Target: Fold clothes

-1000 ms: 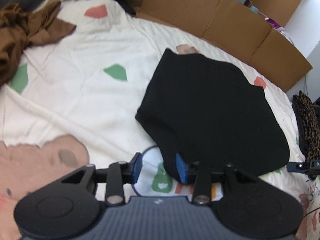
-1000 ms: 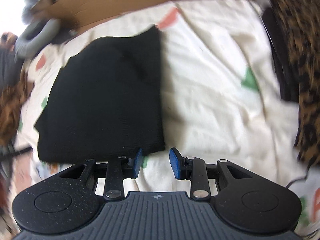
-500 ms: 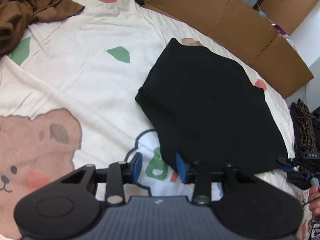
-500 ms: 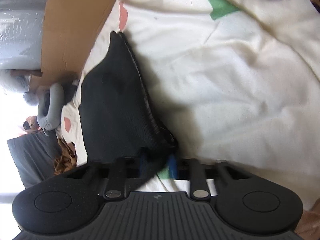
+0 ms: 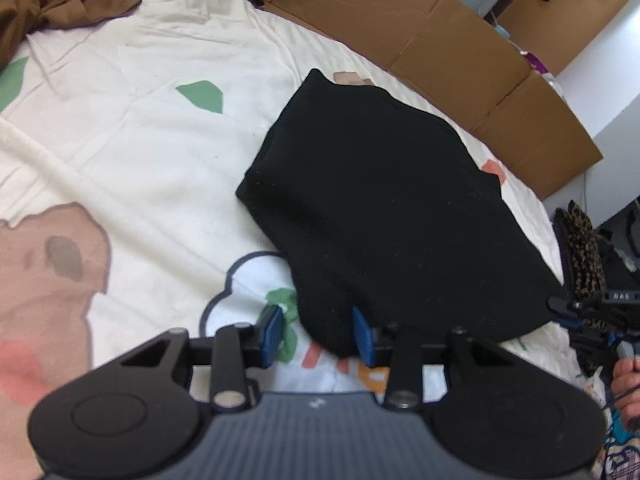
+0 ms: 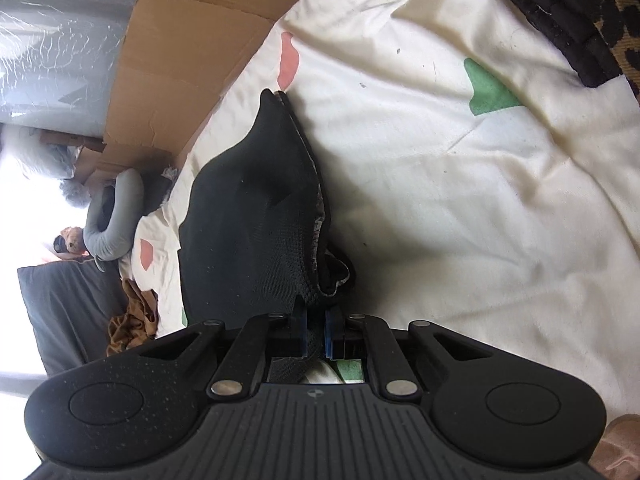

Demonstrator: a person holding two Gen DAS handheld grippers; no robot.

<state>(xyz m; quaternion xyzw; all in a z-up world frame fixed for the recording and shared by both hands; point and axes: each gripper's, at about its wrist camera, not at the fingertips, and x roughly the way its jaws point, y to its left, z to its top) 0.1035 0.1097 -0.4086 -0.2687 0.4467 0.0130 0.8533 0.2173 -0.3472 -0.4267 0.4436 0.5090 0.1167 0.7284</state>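
Right gripper [image 6: 316,334] closing, jaws nearly together, pinching a corner of the folded black knit garment [image 5: 384,216] lying on the cream patterned bedsheet [image 5: 132,148]. Left gripper [image 5: 316,334] half-open over the other near corner, not clamped. Step looks like corner grasping; next, left likely needs to clamp before lifting.

Folded garment [image 5: 384,208] lies on the bed [image 5: 140,152], mid-frame in left wrist view. Cardboard [image 5: 440,48] stands behind it along the bed's far edge. Crumpled cloth [image 5: 48,12] at far left. Patterned garment [image 5: 584,256] to the right of the folded one. Left hand-held gripper [image 5: 318,334] straddles its near corner; right hand-held gripper [image 6: 316,336] at its right corner.
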